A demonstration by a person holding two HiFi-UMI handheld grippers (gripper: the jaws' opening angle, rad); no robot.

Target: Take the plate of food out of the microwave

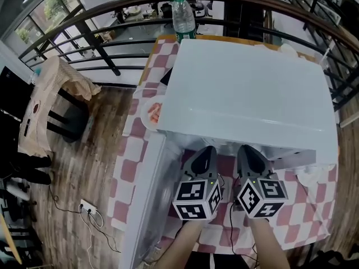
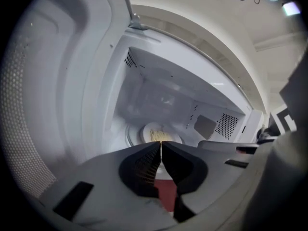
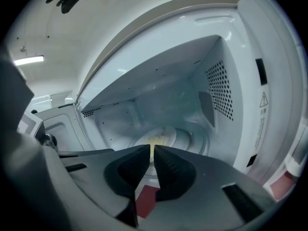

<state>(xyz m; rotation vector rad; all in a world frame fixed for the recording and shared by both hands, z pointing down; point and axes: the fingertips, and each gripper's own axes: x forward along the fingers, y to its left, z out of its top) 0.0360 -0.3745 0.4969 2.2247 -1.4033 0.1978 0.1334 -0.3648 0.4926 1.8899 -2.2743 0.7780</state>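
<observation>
Both forearms low over the counter [image 1: 128, 170], which wears a red-and-white checked cloth. My left hand-held gripper [image 1: 204, 153] and right hand-held gripper [image 1: 249, 152] sit side by side at the mouth of the white microwave [image 1: 247, 88], angled down a little. Left jaws pressed together at the tips, nothing between them. Right jaws slightly spread, a narrow gap, also empty. The microwave door [image 1: 143, 200] stands swung open on my left. Inside the cavity, past both sets of tips, the plate of food [image 3: 162, 137] rests on the glass turntable [image 3: 195, 137], a pale yellowish heap on a white dish; neither hand-held gripper touches it. Just beside the microwave's left wall, on the counter, a second plate [image 1: 151, 114] carries something pinkish-red. At the far edge of the counter, a clear water bottle [image 1: 183, 15] stands upright behind the microwave, and beyond that runs a dark railing [image 1: 101, 24].
</observation>
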